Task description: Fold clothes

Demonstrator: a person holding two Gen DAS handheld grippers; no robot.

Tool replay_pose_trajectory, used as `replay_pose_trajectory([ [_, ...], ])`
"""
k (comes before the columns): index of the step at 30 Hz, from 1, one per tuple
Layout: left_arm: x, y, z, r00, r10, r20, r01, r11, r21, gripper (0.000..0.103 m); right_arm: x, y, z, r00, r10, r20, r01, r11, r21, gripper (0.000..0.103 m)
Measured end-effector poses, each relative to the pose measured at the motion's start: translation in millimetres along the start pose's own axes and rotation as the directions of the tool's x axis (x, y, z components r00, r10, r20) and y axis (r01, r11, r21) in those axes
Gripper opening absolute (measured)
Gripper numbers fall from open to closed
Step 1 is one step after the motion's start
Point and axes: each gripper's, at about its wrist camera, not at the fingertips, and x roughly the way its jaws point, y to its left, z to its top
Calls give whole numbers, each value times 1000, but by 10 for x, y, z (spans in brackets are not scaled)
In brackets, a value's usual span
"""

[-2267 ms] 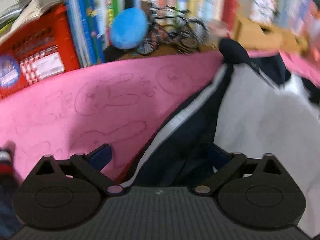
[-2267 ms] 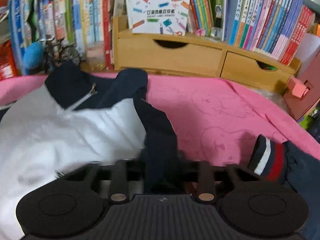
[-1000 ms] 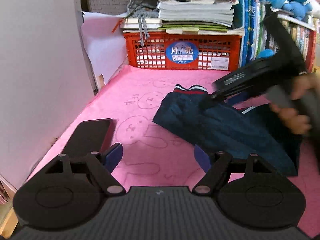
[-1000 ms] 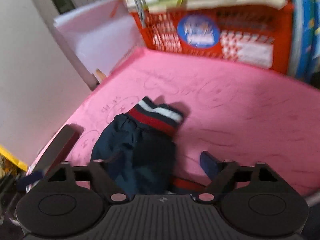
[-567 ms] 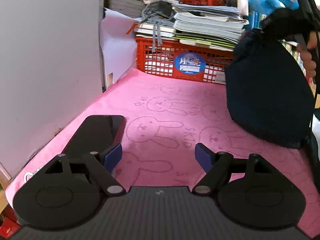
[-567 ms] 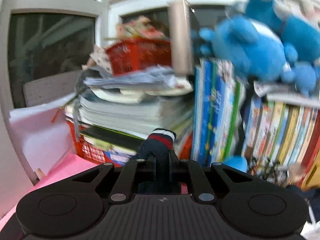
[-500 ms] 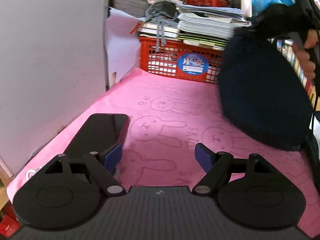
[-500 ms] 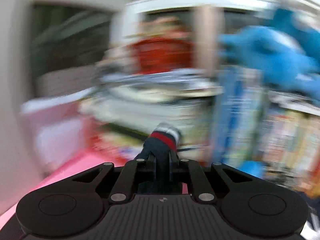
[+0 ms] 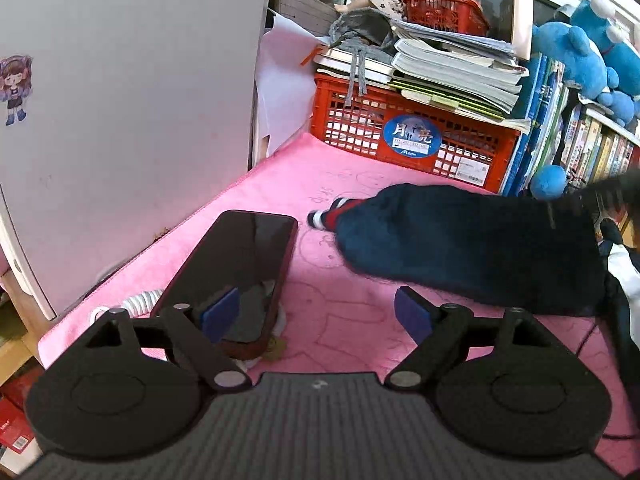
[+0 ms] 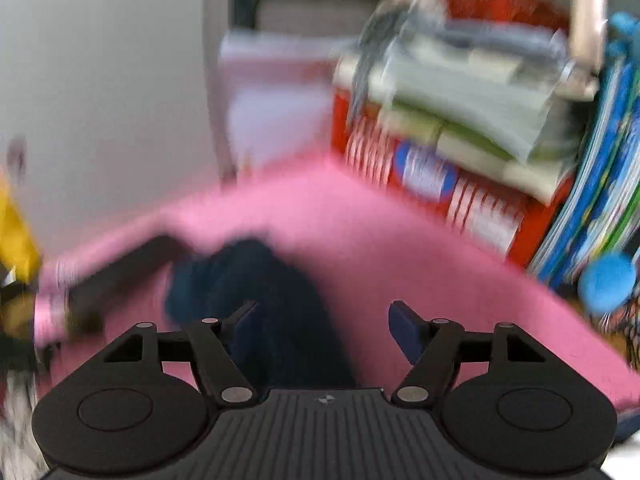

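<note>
Left wrist: navy sleeve (image 9: pixel 460 248) flat on pink desk (image 9: pixel 352 320), phone (image 9: pixel 236 272) beside it; both grippers' jaws open, empty.

One navy sleeve (image 9: pixel 460 248), one phone (image 9: pixel 236 268), one red crate (image 9: pixel 408 136), two claws.

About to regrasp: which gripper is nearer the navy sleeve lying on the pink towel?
Right. The right gripper is open directly over the navy sleeve, cloth between its fingers. The left gripper is open over bare pink towel, short of the sleeve, beside the phone.
</note>
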Motion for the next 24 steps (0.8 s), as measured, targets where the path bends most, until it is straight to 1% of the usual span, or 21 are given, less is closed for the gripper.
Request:
replay_pose_trajectory([
  [2, -20, 13, 10, 1000, 8, 6, -8, 1000, 0, 86, 34, 172, -269, 995, 68, -74, -74, 994, -75, 70],
  [3, -33, 21, 13, 1000, 12, 9, -12, 1000, 1, 86, 27, 310, -408, 988, 99, -118, -114, 985, -133, 70],
  [4, -48, 34, 16, 1000, 17, 11, -17, 1000, 1, 87, -31, 473, -527, 986, 100, -131, -127, 966, -225, 70],
  [5, -55, 50, 18, 1000, 20, 11, -20, 1000, 2, 87, -89, 636, -646, 985, 100, -143, -141, 939, -314, 70],
  [6, -63, 63, 15, 1000, 25, 10, -25, 1000, 4, 88, -153, 791, -763, 984, 97, -151, -151, 903, -403, 71],
  [7, -67, 68, 7, 999, 32, 9, -32, 999, 4, 88, -243, 900, -862, 986, 88, -139, -146, 860, -489, 73],
  [8, -70, 74, 0, 999, 40, 9, -40, 999, 4, 88, -315, 951, -916, 987, 98, -131, -154, 825, -544, 74],
  [9, -67, 85, -6, 999, 48, 9, -48, 999, 6, 88, -388, 963, -950, 984, 120, -129, -173, 801, -573, 74],
  [10, -63, 95, -11, 998, 56, 9, -56, 998, 7, 88, -449, 932, -940, 980, 147, -132, -196, 793, -577, 74],
  [12, -60, 113, -25, 998, 63, 8, -63, 998, 7, 88, -565, 803, -834, 975, 194, -112, -223, 806, -549, 75],
  [13, -64, 120, -34, 998, 61, 6, -61, 998, 6, 88, -629, 735, -785, 971, 216, -101, -236, 813, -533, 78],
  [14, -68, 127, -41, 998, 59, 5, -59, 998, 6, 88, -708, 643, -746, 967, 238, -86, -249, 827, -505, 86],
  [15, -75, 135, -46, 998, 58, 5, -58, 998, 9, 88, -735, 527, -657, 960, 272, -69, -272, 842, -466, 90],
  [16, -86, 137, -52, 998, 61, 8, -61, 998, 16, 88, -755, 407, -571, 950, 306, -54, -300, 855, -423, 97],
  [17, -97, 140, -57, 998, 64, 11, -64, 998, 22, 88, -735, 271, -502, 937, 346, -52, -340, 868, -362, 102],
  [19, -104, 135, -73, 997, 71, 13, -71, 997, 36, 88, -695, -2, -364, 906, 421, -41, -419, 877, -234, 102],
  [20, -101, 130, -82, 997, 75, 12, -75, 996, 43, 89, -668, -131, -302, 896, 444, -24, -441, 881, -170, 102],
  [22, -97, 118, -102, 997, 82, 12, -83, 995, 57, 89, -528, -300, -245, 936, 347, 60, -345, 938, -43, 102],
  [23, -95, 113, -111, 996, 86, 11, -87, 994, 64, 89, -327, -330, -188, 953, 301, 38, -303, 952, 37, 101],
  [24, -93, 107, -121, 996, 90, 11, -91, 993, 72, 89, -124, -351, -137, 963, 268, 11, -267, 957, 112, 98],
])
